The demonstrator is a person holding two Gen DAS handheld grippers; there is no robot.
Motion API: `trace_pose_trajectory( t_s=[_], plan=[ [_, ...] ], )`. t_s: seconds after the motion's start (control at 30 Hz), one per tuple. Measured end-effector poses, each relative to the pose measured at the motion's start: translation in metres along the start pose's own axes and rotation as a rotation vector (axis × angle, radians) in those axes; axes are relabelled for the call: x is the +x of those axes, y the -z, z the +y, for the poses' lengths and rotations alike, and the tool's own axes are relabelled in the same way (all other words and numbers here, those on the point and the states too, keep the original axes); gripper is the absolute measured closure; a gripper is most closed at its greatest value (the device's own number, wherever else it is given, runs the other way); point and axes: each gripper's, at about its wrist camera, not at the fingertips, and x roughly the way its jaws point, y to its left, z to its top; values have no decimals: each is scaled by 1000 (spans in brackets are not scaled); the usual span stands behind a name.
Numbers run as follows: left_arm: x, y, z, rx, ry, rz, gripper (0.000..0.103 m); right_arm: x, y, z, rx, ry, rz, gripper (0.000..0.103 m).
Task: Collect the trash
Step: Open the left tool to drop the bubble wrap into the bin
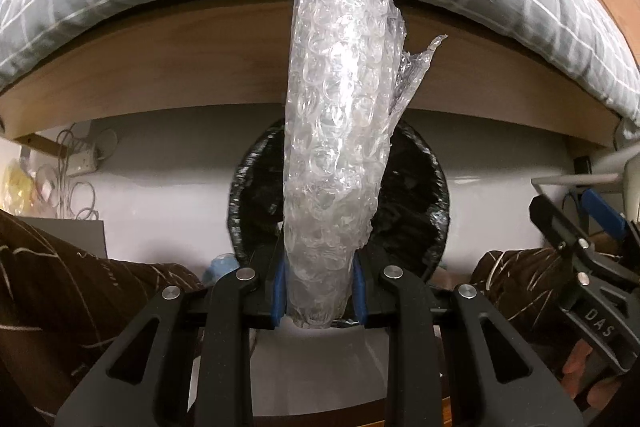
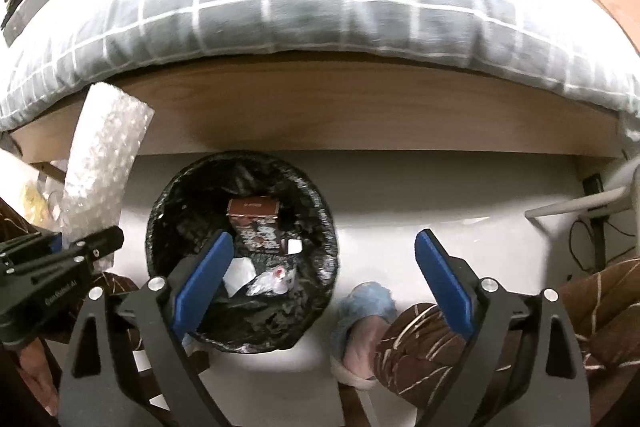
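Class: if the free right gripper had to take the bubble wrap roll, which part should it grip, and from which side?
Probably the bare middle of the bubble wrap roll, from the side, squeezing across its width. It stands upright, the left gripper already clamps its base, and a loose flap trails near the top.

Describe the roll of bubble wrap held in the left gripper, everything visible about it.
The clear plastic bubble wrap roll is a loose, crinkled tube covered in small air bubbles, with a torn flap sticking out near its far end. The left gripper is shut on its lower end, blue-padded fingers pressing both sides. It stands along the fingers, its far end towards the wooden bed frame, above the round black-lined trash bin. Only the fingers appear to touch it.
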Motion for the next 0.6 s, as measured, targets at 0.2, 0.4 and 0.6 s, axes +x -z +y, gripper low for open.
trace_pose_trajectory(
  t_s=[0.2,0.4,0.6],
  plan=[
    [4,-1,-24,31,-1,-4,78,3,5,-21,46,18,-4,11],
    [8,-2,-37,44,4,-1,75,4,9,-32,74,14,-3,11],
    [10,-6,-43,50,3,-4,68,6,7,-28,72,8,-10,11]
  ],
)
